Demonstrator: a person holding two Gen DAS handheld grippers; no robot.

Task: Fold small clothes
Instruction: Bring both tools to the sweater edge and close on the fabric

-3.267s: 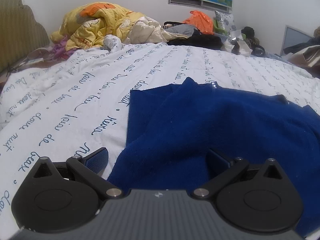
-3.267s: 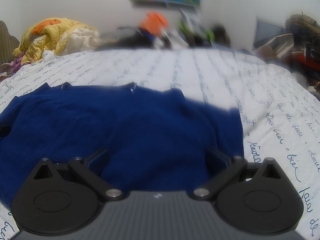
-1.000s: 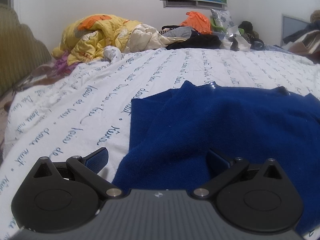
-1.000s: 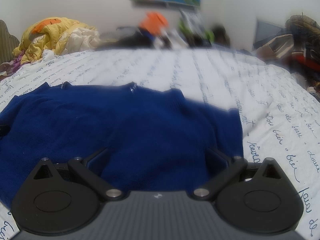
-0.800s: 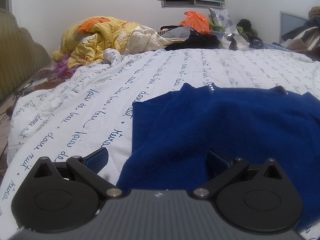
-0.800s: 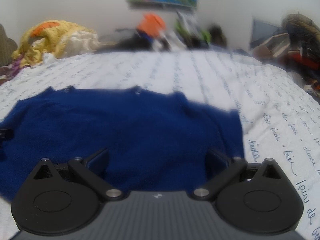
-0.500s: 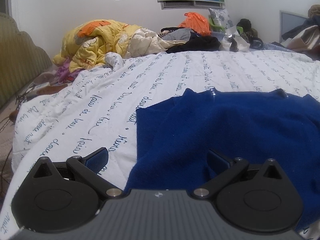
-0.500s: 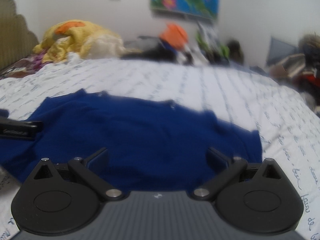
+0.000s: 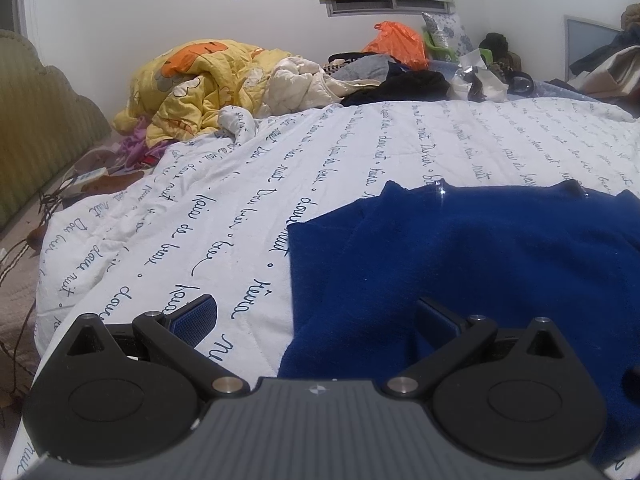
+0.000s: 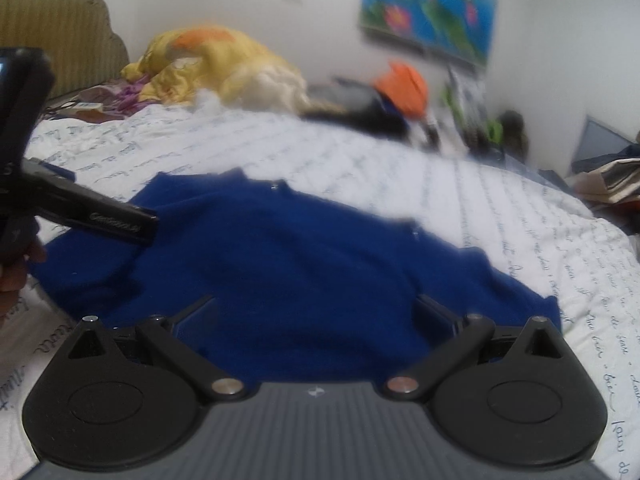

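Observation:
A dark blue garment (image 9: 472, 264) lies spread flat on a white quilt with blue script (image 9: 224, 216). My left gripper (image 9: 316, 312) is open and empty, low over the garment's near left edge; its left finger is over the quilt, its right finger over the cloth. In the right wrist view the same garment (image 10: 304, 264) fills the middle. My right gripper (image 10: 312, 312) is open and empty above its near edge. The left gripper's black finger (image 10: 92, 216) shows at the left of that view, over the garment's left corner.
A yellow and orange blanket pile (image 9: 200, 80), dark clothes (image 9: 400, 84) and an orange bag (image 9: 396, 44) lie at the far side of the bed. A padded headboard (image 9: 36, 120) stands at left. The quilt's left edge drops to the floor (image 9: 16, 280).
Both grippers have pulled back and risen slightly from the garment. The right view has swung left, so the left gripper now shows in it. The garment lies as before.

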